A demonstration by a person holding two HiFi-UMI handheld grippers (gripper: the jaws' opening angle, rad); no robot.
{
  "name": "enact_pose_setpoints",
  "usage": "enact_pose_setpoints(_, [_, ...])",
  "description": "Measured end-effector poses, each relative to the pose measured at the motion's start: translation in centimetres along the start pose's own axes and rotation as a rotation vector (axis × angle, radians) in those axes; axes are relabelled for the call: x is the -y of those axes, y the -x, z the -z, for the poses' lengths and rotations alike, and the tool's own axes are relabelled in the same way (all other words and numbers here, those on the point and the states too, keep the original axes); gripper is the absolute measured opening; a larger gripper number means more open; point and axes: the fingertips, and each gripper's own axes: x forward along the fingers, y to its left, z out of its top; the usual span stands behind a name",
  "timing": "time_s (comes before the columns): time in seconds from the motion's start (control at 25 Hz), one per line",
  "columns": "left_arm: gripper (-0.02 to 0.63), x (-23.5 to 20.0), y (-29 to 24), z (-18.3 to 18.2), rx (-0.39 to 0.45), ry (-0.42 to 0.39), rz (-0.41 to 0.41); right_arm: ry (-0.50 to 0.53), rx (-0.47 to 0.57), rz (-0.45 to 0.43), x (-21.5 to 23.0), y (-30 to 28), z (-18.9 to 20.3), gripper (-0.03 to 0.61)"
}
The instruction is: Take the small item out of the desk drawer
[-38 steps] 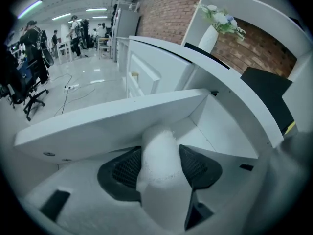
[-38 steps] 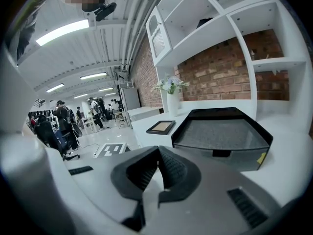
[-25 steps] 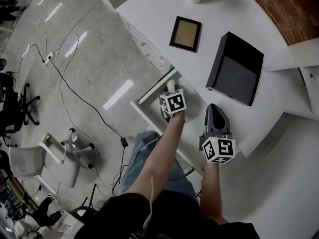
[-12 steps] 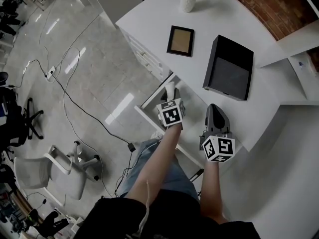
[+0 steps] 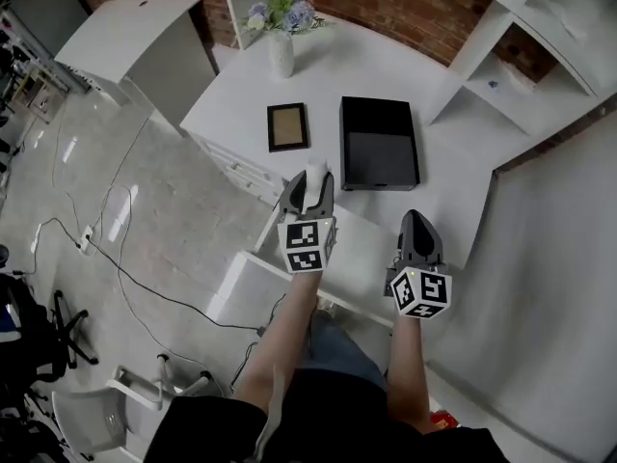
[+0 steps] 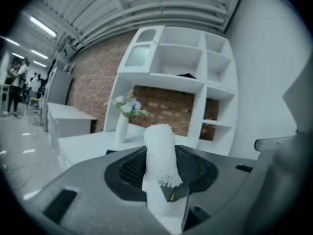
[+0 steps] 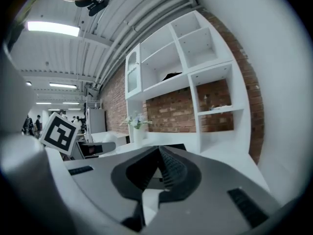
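Note:
My left gripper (image 5: 309,187) is shut on a small white gauze roll (image 5: 315,175) and holds it upright above the front edge of the white desk (image 5: 434,201). In the left gripper view the gauze roll (image 6: 159,151) stands between the dark ribbed pads, its frayed end hanging low. Below and left of that gripper, the white drawer (image 5: 241,287) stands pulled out. My right gripper (image 5: 419,231) hovers over the desk's near right part. In its own view the right gripper (image 7: 159,155) has its jaws together with nothing between them.
On the desk lie a small picture frame (image 5: 287,126) and a black box (image 5: 378,143), with a vase of flowers (image 5: 280,51) farther back. White shelves (image 5: 521,56) rise at the right. Cables (image 5: 106,249) and a chair (image 5: 116,403) are on the floor to the left.
My left gripper has risen from the drawer to the desk edge with the gauze roll in it. The head view has tilted up toward the shelves. The right gripper has kept its place.

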Motion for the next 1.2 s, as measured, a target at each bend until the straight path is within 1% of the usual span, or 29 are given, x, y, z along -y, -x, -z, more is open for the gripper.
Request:
enact_pose_setpoints(0.12, [0.165,4.2,0.3,-3.6,0.076,-0.069,0.123,-0.002,0.057,0.096,2.7,2.5,-2.4,-0.002])
enact_pose_setpoints(0.32, [0.164,11.1,1.5,-7.9,0.179,-0.196,0.303,-0.002,0.144,0.228,6.7,6.6,-5.8,-0.002])
enact_pose_setpoints(0.4, [0.164,13.3,2.0,-9.2,0.211,-0.23,0.361,-0.001,0.173,0.268,8.0,7.9,-6.9,-0.002])
enact_pose_setpoints(0.52, [0.164,15.7,3.1,-10.8,0.253,-0.262,0.423,0.002,0.201,0.305,9.1,9.4,-8.0,-0.002])
enact_pose_setpoints(0.64, [0.166,16.9,4.0,-11.3,0.279,-0.291,0.457,0.01,0.218,0.324,9.8,10.4,-8.7,-0.002])
enact_pose_setpoints(0.76, [0.165,17.2,4.4,-10.6,0.27,-0.294,0.469,0.01,0.219,0.336,9.9,11.2,-8.6,-0.002])
enact_pose_setpoints(1.0, [0.165,16.7,4.6,-9.8,0.246,-0.291,0.459,0.012,0.216,0.333,9.4,11.4,-8.3,-0.002])
enact_pose_setpoints(1.2, [0.166,16.3,5.0,-9.6,0.238,-0.287,0.447,0.045,0.2,0.319,8.6,11.3,-8.2,-0.003])
